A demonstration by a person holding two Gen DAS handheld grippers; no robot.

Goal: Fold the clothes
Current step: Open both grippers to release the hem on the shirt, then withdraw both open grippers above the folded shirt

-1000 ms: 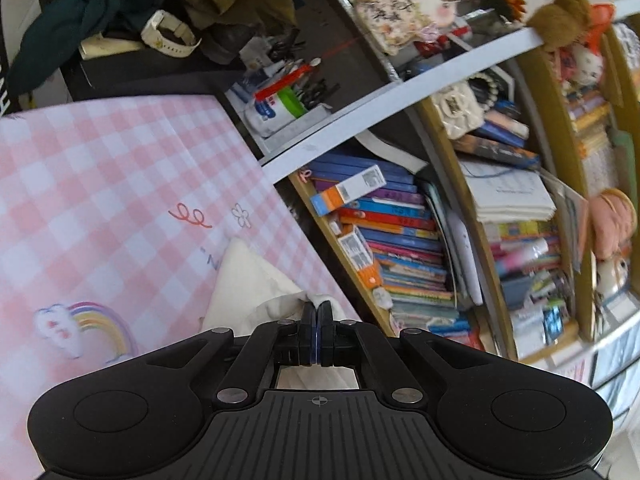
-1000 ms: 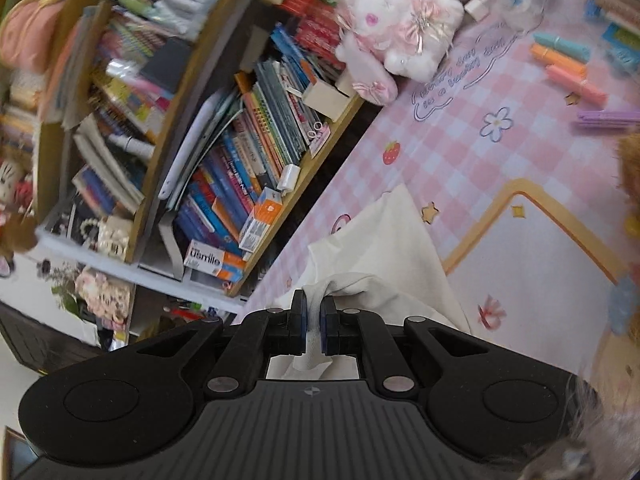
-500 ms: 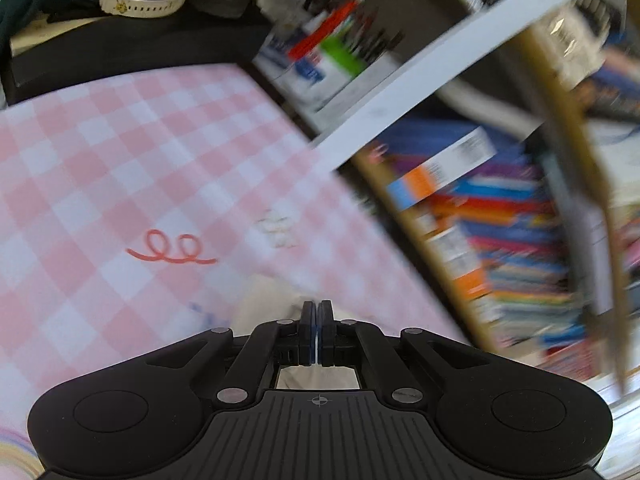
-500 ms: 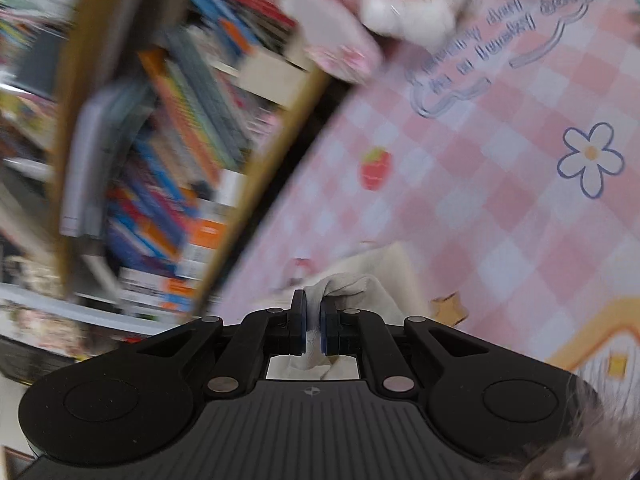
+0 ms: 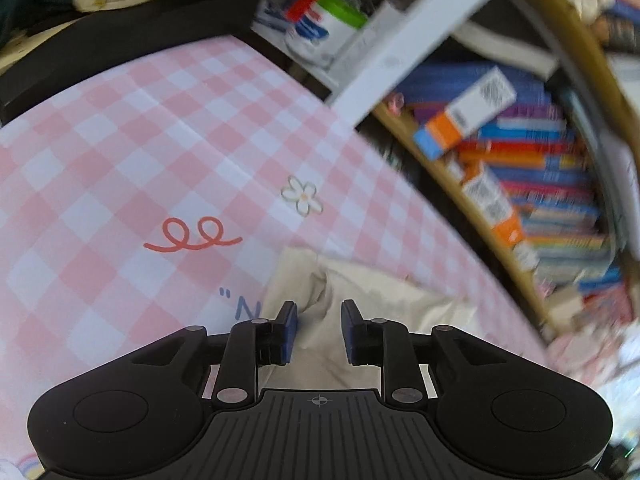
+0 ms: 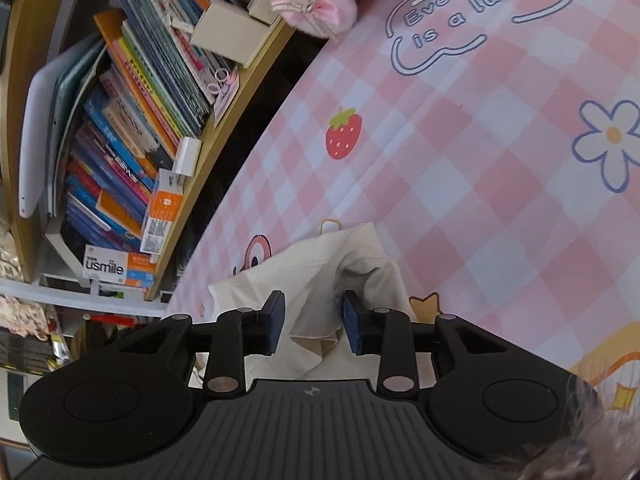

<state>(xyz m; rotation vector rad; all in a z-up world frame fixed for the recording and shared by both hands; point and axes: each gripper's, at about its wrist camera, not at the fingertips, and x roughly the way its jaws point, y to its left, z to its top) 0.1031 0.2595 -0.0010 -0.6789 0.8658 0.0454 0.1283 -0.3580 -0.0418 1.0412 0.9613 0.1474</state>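
On the pink checked mat (image 5: 120,152), both grippers' jaws have just parted, hiding much cream garment (image 6: 320,264).

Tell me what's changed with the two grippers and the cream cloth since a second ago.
Both grippers carried the cream cloth down onto the pink checked mat, then their jaws have just been opening. The left gripper and right gripper now stand open with cloth lying loose between the pads, let go. The cloth stays near the mat's edge beside the bookshelf.
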